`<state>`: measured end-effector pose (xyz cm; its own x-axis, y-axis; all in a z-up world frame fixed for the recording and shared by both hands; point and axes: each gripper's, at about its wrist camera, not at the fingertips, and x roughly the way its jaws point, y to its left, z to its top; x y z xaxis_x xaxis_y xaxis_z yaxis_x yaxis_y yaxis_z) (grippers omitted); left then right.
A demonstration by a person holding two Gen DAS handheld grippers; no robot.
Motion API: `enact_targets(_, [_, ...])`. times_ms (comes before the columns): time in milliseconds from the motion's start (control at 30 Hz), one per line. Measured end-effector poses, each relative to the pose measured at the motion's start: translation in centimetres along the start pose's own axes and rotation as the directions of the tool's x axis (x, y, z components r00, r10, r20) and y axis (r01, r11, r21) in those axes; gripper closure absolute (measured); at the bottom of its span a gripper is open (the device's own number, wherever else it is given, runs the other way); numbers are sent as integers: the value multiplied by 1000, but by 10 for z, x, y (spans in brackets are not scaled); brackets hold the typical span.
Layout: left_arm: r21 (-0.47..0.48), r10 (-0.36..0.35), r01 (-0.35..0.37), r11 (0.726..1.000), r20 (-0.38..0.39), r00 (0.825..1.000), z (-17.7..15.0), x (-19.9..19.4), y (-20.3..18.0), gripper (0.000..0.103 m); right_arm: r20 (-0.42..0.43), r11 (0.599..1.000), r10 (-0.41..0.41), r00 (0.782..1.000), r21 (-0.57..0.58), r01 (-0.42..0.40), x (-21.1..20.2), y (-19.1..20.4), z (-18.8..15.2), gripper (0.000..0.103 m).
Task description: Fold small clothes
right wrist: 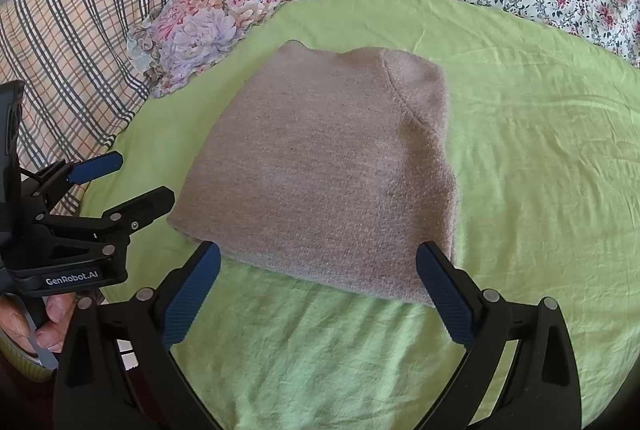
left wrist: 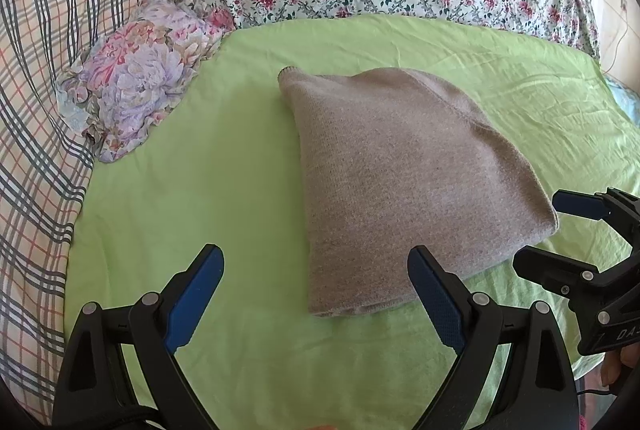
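We hold the left gripper (left wrist: 316, 294) and right gripper (right wrist: 318, 294) wide open and empty, just short of the folded knit (right wrist: 328, 165) on the green sheet (right wrist: 520, 149).

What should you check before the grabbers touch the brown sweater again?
1. Left gripper open: ok.
2. Right gripper open: ok.
3. Both grippers free of cloth: ok, neither holds the sweater.
4. Sweater lying folded on the green sheet: ok.
5. Edges lined up underneath: cannot tell, lower layers hidden.
6. Pillow apart from the sweater: ok.
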<state>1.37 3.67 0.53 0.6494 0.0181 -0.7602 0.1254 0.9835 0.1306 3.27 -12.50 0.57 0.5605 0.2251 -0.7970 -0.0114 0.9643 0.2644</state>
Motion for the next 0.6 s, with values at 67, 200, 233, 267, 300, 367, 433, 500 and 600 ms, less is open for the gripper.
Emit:
enact_targets(67, [0, -1, 1, 1000, -2, 1000, 0, 2, 0, 9, -1, 1000, -1, 1000, 0, 1, 0, 1, 0, 5])
enact_targets(200, [2, -5, 5, 1000, -6, 1000, 0, 3, 1, 9, -3, 1000, 0, 1000, -1, 0, 1, 1, 0, 5])
enact_targets(233, [1, -6, 6, 1000, -6, 1000, 0, 3, 2, 9, -3, 1000, -1, 1000, -2, 1, 1, 1, 0, 5])
enact_targets(267, [1, -8, 8, 1000, -6, 1000, 0, 4, 2, 9, -2, 1000, -2, 1000, -3, 2, 1, 1, 0, 5])
enact_targets(300, [1, -9, 9, 1000, -6, 1000, 0, 4, 2, 9, -2, 1000, 0, 1000, -3, 0, 1, 1, 0, 5])
enact_targets(367, [2, -12, 12, 1000, -4, 1000, 1, 4, 3, 9, -1, 1000, 0, 1000, -4, 0, 1, 2, 0, 5])
enact_targets(433, [1, -13, 13, 1000, -4, 1000, 1, 4, 3, 9, -1, 1000, 0, 1000, -4, 0, 2, 2, 0, 5])
enact_targets(500, [1, -13, 13, 1000, -4, 1000, 0, 3, 2, 9, -1, 1000, 0, 1000, -3, 0, 2, 3, 0, 5])
enact_targets(600, [-2, -13, 13, 1000, -6, 1000, 1, 4, 3, 9, 0, 1000, 1, 1000, -3, -1, 2, 3, 0, 5])
